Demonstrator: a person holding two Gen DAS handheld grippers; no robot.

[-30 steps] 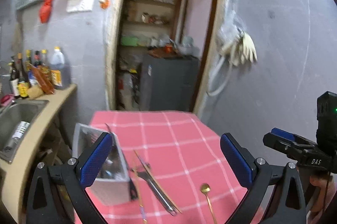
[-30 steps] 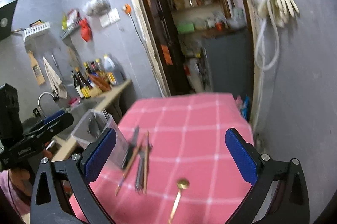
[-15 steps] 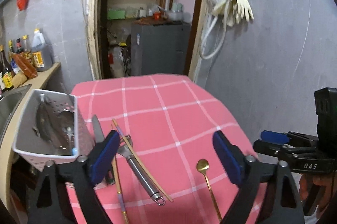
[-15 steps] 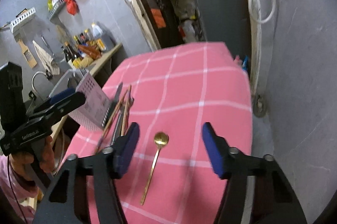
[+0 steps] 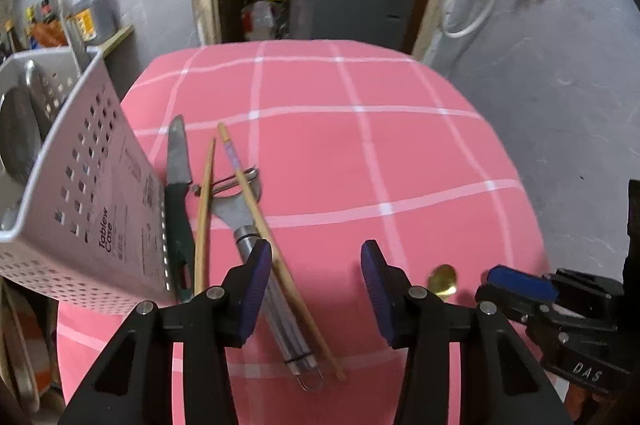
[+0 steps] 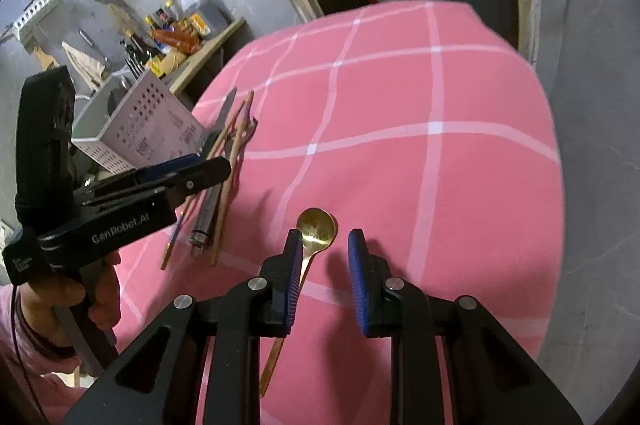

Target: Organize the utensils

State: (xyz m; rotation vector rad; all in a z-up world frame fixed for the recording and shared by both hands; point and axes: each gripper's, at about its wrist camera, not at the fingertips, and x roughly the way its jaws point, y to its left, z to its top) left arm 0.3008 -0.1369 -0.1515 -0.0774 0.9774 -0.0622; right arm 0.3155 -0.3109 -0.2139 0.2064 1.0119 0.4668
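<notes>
Closing over separate targets: right gripper (image 6: 322, 255), fingers narrowed and just closing, straddles the gold spoon (image 6: 316, 229) at lower centre, not yet pinching. Left gripper (image 5: 316, 281), half-open and closing, nears the peeler (image 5: 256, 249) beside the caddy (image 5: 80, 193) on the bench (image 5: 400, 165).
</notes>
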